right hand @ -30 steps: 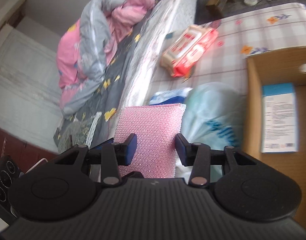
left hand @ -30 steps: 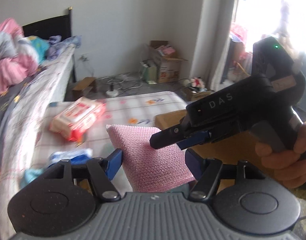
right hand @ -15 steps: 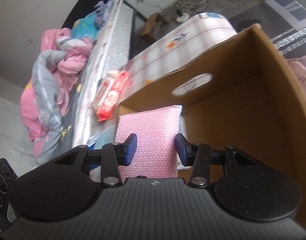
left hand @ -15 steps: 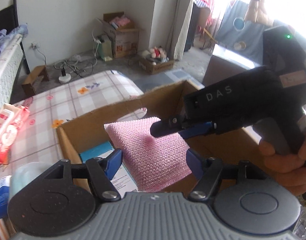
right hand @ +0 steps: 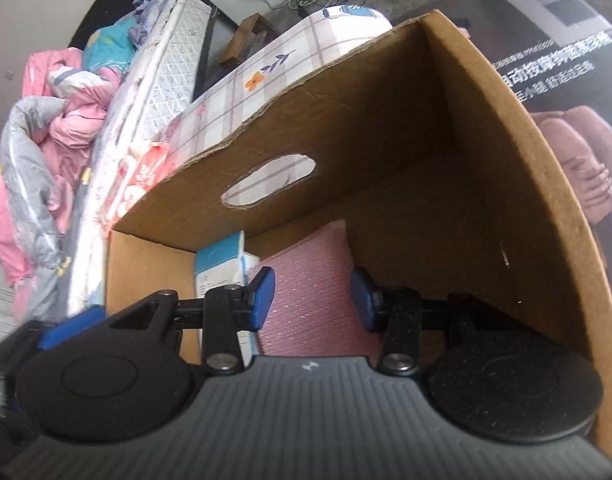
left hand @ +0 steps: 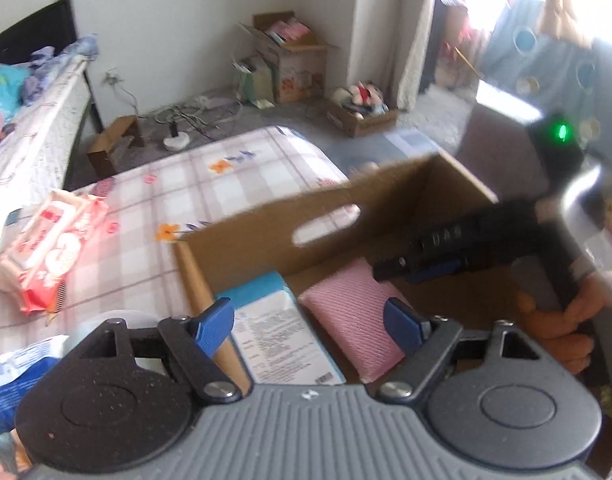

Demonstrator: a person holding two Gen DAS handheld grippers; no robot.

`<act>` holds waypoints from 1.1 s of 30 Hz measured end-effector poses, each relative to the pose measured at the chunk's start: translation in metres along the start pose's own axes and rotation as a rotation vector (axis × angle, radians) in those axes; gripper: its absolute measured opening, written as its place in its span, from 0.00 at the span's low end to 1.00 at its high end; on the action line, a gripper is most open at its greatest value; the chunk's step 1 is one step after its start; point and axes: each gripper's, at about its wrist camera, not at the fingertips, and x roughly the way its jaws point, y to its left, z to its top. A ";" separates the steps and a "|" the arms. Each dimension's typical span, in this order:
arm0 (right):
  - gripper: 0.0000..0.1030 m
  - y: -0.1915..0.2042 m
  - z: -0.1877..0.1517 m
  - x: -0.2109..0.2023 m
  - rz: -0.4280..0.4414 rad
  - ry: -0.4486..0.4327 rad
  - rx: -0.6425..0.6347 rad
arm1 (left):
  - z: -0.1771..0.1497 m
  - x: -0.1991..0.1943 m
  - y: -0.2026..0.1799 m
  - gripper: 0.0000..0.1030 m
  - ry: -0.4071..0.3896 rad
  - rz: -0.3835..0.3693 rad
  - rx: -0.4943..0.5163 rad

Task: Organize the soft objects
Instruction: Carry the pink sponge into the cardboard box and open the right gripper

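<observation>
Your right gripper [right hand: 312,300] reaches down into the open cardboard box [left hand: 450,184], its blue pads set against the two sides of the pink pad [right hand: 310,292], so it looks clenched on it, though the contact is hard to confirm. The pink pad [left hand: 352,320] is a soft, puffy rectangle with a fine knitted, netted surface, pale rose in colour with rounded edges. It sits low inside the box, by the floor of it, just beside a flat blue-and-white printed packet [left hand: 273,328] that lies against the box's left wall. Whether the pad already rests on the bottom you cannot tell.

Your left gripper [left hand: 310,324] hovers over the near edge of the box with its jaws spread wide; they have just been opening, and neither blue pad presses on anything, though the packet and the pink pad show in the gap beyond them. In the left wrist view your right hand [left hand: 566,320] grips the black handle of the other tool at the right side of the box.

The box has an oval handle cut-out in its far wall and stands on a checked, flower-printed mattress [left hand: 209,188]. Out on that mattress lies a red-and-white wipes pack [left hand: 49,252], well apart from the box
</observation>
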 end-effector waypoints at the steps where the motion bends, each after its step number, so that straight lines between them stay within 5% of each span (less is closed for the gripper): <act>1: 0.41 0.001 -0.001 0.002 -0.011 0.002 -0.002 | -0.001 -0.007 0.005 0.82 -0.014 0.005 -0.010; 15: 0.46 0.015 -0.029 0.003 -0.100 0.028 0.021 | -0.075 -0.102 0.075 0.89 -0.095 0.119 -0.119; 22: 0.46 0.002 -0.034 0.026 -0.129 0.071 0.103 | -0.131 -0.121 0.103 0.89 -0.043 0.138 -0.196; 33: 0.45 0.022 -0.035 0.033 -0.178 -0.004 0.036 | -0.200 -0.144 0.139 0.89 -0.033 0.228 -0.336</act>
